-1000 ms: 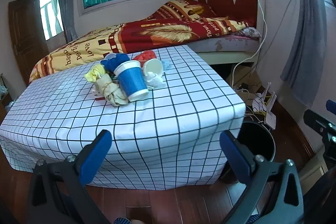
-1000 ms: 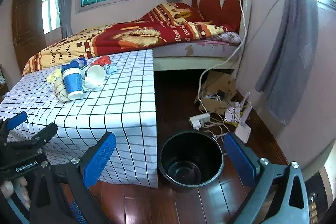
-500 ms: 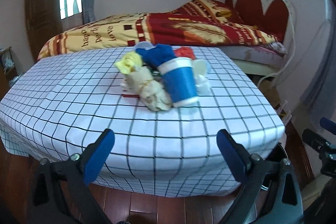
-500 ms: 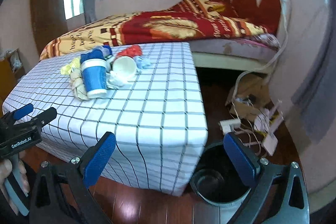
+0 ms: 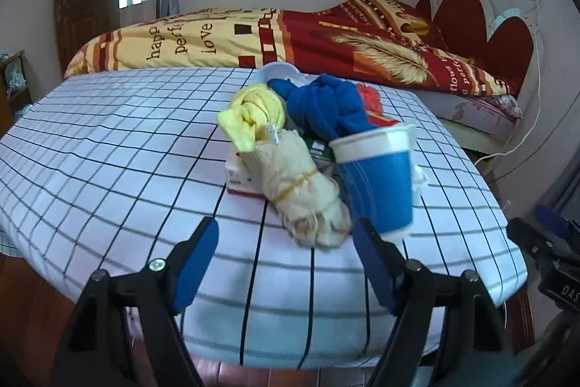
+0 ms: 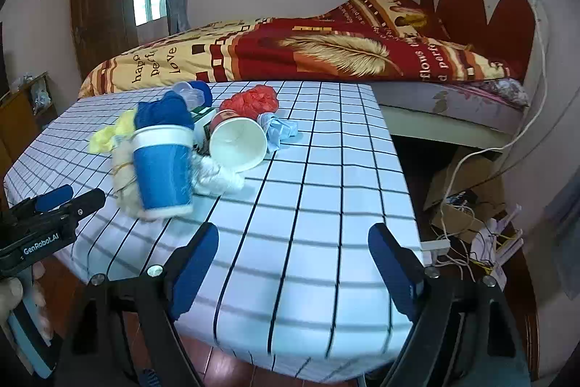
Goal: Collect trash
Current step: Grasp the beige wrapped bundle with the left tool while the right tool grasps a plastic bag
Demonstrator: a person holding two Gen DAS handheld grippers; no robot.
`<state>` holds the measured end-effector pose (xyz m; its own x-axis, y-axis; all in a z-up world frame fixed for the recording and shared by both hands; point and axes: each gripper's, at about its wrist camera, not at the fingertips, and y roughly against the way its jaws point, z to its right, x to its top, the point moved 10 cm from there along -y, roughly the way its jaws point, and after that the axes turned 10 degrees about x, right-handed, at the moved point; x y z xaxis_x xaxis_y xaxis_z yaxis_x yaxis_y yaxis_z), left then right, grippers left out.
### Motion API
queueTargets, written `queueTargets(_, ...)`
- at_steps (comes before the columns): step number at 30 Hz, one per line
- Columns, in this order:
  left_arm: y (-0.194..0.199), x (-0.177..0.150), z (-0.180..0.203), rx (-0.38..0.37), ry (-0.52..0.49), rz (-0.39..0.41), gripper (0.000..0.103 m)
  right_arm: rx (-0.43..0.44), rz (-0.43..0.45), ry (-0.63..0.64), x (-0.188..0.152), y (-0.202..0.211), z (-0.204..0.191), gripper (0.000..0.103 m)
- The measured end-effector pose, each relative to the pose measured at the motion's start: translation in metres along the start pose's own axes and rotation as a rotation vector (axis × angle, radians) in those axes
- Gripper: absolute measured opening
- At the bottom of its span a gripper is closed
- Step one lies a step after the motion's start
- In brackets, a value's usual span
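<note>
A pile of trash lies on the checked tablecloth (image 5: 108,151). It holds an upturned blue paper cup (image 5: 377,180) (image 6: 163,169), a beige bundle tied with a rubber band (image 5: 301,184), a yellow wad (image 5: 253,115), a blue bag (image 5: 326,104), a red bag (image 6: 250,102) and a white cup on its side (image 6: 237,142). My left gripper (image 5: 286,242) hangs over the table's front edge just short of the beige bundle, its jaws closing on nothing. My right gripper (image 6: 293,242) is over bare cloth to the right of the pile, also closing and empty.
A small red-and-white box (image 5: 239,180) sits under the bundle, and white tissue (image 6: 217,176) lies beside the blue cup. A bed with a red and yellow quilt (image 6: 308,60) stands behind the table. A cardboard box and tangled cables (image 6: 467,205) litter the floor at right.
Both grippers have come forward and down over the table's front edge, so the pile looks closer. Both pairs of jaws have narrowed. The black bin has left both views.
</note>
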<state>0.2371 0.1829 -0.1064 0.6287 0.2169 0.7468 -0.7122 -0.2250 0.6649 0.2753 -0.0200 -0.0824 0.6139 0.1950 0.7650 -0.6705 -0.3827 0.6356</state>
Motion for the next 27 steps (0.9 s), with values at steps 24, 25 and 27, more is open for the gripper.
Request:
queueTargets(24, -0.04, 0.016, 0.015, -0.058, 0.055, -0.034, 0.046, 0.344, -0.167, 0.139, 0.016, -0.123, -0.054, 0.031)
queueTargets(25, -0.04, 0.016, 0.015, -0.065, 0.057, -0.034, 0.045, 0.354, -0.168, 0.139, 0.015, -0.123, -0.055, 0.019)
queueTargets(27, -0.04, 0.018, 0.014, -0.073, 0.054, -0.028, 0.034, 0.375, -0.153, 0.122, 0.014, -0.119, -0.055, 0.012)
